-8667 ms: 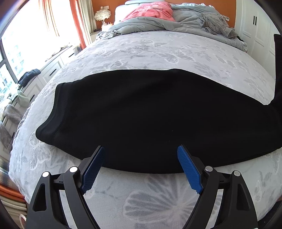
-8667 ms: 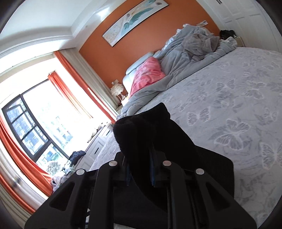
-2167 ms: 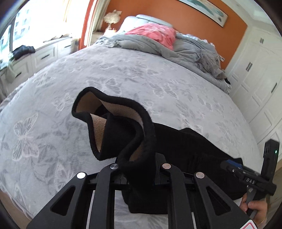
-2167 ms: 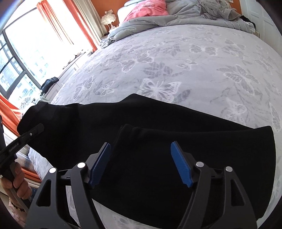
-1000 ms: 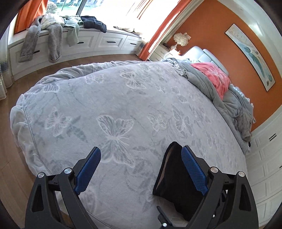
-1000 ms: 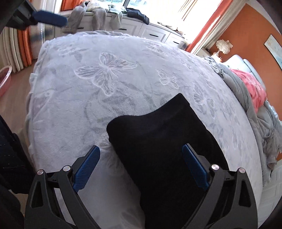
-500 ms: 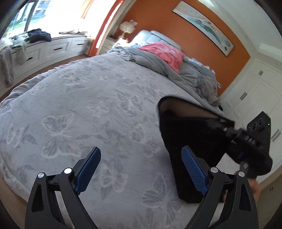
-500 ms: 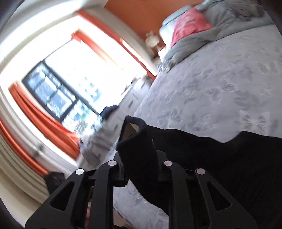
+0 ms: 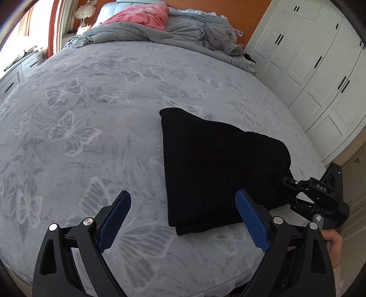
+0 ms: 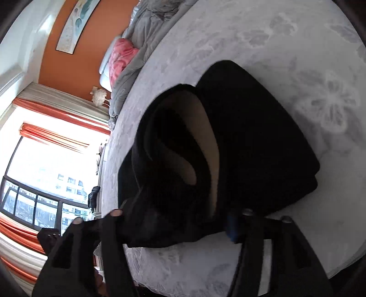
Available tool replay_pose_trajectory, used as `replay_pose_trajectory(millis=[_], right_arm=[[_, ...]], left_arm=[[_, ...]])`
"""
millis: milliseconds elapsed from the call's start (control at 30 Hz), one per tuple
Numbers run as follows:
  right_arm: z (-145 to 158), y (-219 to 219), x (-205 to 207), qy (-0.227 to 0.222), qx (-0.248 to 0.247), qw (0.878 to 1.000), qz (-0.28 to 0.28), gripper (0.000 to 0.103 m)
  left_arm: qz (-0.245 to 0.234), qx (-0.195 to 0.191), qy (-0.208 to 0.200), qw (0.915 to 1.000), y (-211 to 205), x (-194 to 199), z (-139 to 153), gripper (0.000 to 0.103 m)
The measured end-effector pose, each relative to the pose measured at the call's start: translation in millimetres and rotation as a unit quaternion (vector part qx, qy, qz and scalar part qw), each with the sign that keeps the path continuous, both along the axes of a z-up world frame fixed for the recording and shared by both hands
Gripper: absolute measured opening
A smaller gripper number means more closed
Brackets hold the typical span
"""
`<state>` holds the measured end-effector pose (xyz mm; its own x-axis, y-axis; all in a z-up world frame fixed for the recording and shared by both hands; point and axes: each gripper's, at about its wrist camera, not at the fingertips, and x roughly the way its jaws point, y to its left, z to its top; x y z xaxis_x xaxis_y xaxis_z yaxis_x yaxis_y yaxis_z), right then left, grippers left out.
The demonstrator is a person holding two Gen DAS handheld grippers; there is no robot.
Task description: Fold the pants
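The black pants (image 9: 219,169) lie folded into a thick bundle on the grey butterfly-print bed (image 9: 91,109), near its front right edge. My left gripper (image 9: 183,217) is open and empty, just in front of the bundle's near left corner. My right gripper (image 9: 297,185) sits at the bundle's right end. In the right wrist view the pants (image 10: 251,137) fill the frame with the beige-lined waistband (image 10: 205,146) gaping, and my right gripper (image 10: 176,224) has its jaws spread apart with the fabric lying between them.
A rumpled grey duvet (image 9: 160,29) and a pink pillow (image 9: 139,13) lie at the head of the bed. White wardrobe doors (image 9: 320,68) stand to the right. A window with orange curtains (image 10: 45,137) is on the left side.
Half a second ago my right gripper was shut on the pants, holding them up. Now the bundle lies flat on the bed and the right jaws have opened. My left gripper stayed open.
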<state>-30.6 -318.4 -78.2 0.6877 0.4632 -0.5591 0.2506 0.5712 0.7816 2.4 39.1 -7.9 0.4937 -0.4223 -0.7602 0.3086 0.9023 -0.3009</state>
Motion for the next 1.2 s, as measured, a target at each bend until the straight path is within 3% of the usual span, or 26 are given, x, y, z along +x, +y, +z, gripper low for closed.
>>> replay_pose_trajectory(millis=[33, 200, 400, 433, 467, 500, 567, 700, 767, 833, 900, 967, 1000, 1033, 1067, 1133, 1200], right_arm=[[6.3, -2.6, -1.7, -0.013, 0.003, 1.0, 0.0, 0.087], [29.9, -22.4, -0.6, -0.067, 0.021, 0.998, 0.008, 0.095], [9.7, -13.4, 41.7, 0.003, -0.046, 0.998, 0.048, 0.097], [4.8, -7.7, 46.4, 0.012, -0.069, 0.996, 0.051, 0.094], [5.7, 1.2, 50.9, 0.009, -0.102, 0.993, 0.062, 0.08], [10.9, 11.7, 55.9, 0.003, -0.133, 0.988, 0.083, 0.021], [29.2, 22.0, 62.4, -0.017, -0.118, 0.987, 0.109, 0.015], [106.7, 20.5, 55.2, -0.113, -0.159, 0.973, 0.121, 0.015], [106.7, 10.5, 61.3, -0.096, -0.21, 0.966, 0.117, 0.017], [68.5, 6.2, 79.0, -0.01, -0.292, 0.947, 0.133, 0.021], [24.8, -7.1, 83.1, 0.072, -0.286, 0.946, 0.138, 0.021], [26.5, -22.2, 60.6, 0.042, -0.248, 0.96, 0.126, 0.026], [34.2, -29.1, 55.4, 0.029, -0.248, 0.962, 0.108, 0.052], [42.7, -34.1, 51.0, 0.016, -0.256, 0.962, 0.09, 0.089], [48.5, -39.8, 47.2, 0.0, -0.264, 0.962, 0.075, 0.098], [48.3, -46.4, 48.1, -0.006, -0.256, 0.964, 0.074, 0.098], [28.7, -54.2, 58.4, 0.026, -0.213, 0.973, 0.086, 0.098]], left_arm=[[0.001, 0.004, -0.001, 1.0, -5.5, 2.1, -1.6, 0.09], [0.001, 0.009, 0.006, 0.9999, -27.7, 14.0, -9.6, 0.09], [0.001, 0.007, 0.02, 0.9998, -38.4, 29.7, -17.9, 0.09], [0.003, 0.006, 0.021, 0.9998, -37.9, 31.5, -18.5, 0.09], [0.004, 0.004, 0.021, 0.9998, -38.5, 31.9, -18.2, 0.09], [0.005, 0.004, 0.021, 0.9998, -37.9, 33.4, -18.3, 0.09], [0.007, 0.002, 0.02, 0.9998, -35.6, 35.6, -17.5, 0.09], [0.006, -0.006, 0.014, 0.9999, -33.5, 36.4, -12.5, 0.09], [0.005, -0.01, 0.019, 0.9998, -33.9, 37.2, -12.9, 0.09], [0.004, -0.01, 0.024, 0.9997, -35.8, 39.3, -15.5, 0.09], [0.005, -0.008, 0.026, 0.9996, -38.1, 41.6, -18.7, 0.09], [0.008, -0.007, 0.033, 0.9994, -39.6, 45.0, -21.9, 0.09], [0.011, -0.013, 0.037, 0.9992, -38.9, 47.1, -23.8, 0.09], [0.016, -0.02, 0.044, 0.9987, -37.5, 50.0, -26.4, 0.09], [0.022, -0.026, 0.052, 0.9981, -35.8, 53.9, -30.2, 0.09], [0.036, -0.031, 0.078, 0.9958, -32.2, 65.5, -42.2, 0.09], [0.052, -0.044, 0.113, 0.9912, -29.2, 77.5, -57.5, 0.09]])
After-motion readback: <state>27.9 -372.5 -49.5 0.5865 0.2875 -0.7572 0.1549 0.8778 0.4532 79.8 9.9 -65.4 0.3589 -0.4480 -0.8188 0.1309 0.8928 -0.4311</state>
